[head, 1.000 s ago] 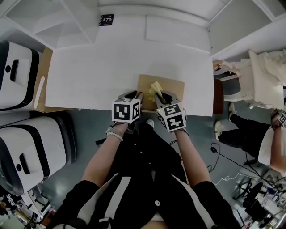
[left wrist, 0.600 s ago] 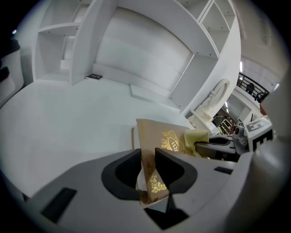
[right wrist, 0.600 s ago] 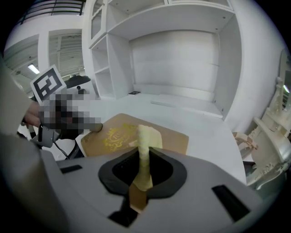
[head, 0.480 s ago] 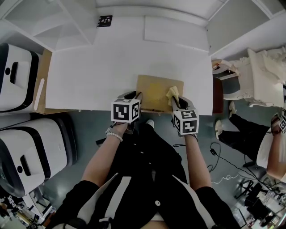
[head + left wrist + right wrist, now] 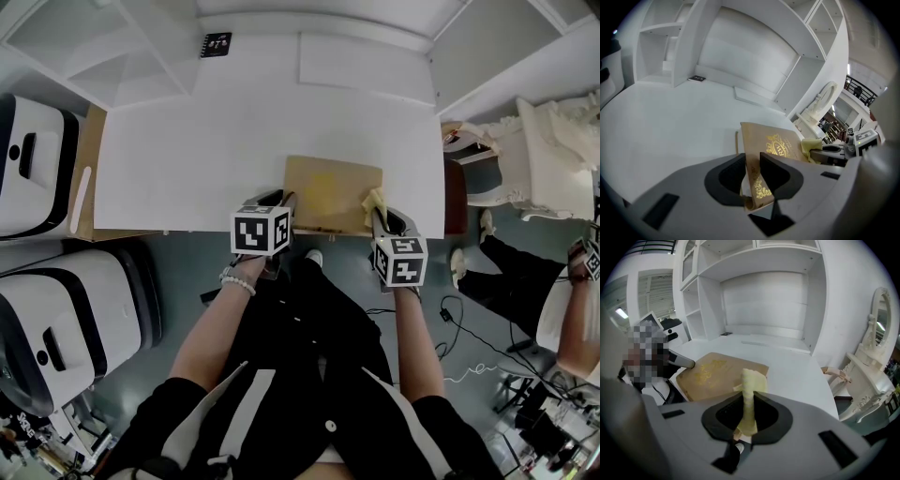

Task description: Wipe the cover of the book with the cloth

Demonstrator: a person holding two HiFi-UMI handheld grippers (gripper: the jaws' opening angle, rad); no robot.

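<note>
While the left gripper point(image 5: 279, 201) clamps the near-left corner of the book point(image 5: 330, 190), the right gripper point(image 5: 382, 216) pinches the cloth point(image 5: 375, 200) at the book's right side.

Book: tan cover with gold ornament, lying flat at the near edge of the white table point(image 5: 225, 141), between the two grippers. In the left gripper view the book point(image 5: 778, 146) runs away from the jaws toward the right, gold print facing up.

Left gripper point(image 5: 752, 165): both dark jaws are pressed on the book's corner, cover edge and white page block caught between them.

Right gripper point(image 5: 749, 409): jaws closed on a bunched strip of yellow cloth point(image 5: 752, 386). The strip stands up out of the jaws, and its free end folds over onto the near-right part of the cover point(image 5: 715, 376). From the head view the cloth sits at the book's right edge, close to the near corner.

Surroundings: a small black card point(image 5: 218, 43) lies at the far-left end of the table, well apart from the book. White machines point(image 5: 33, 155) stand to the left of the table.
</note>
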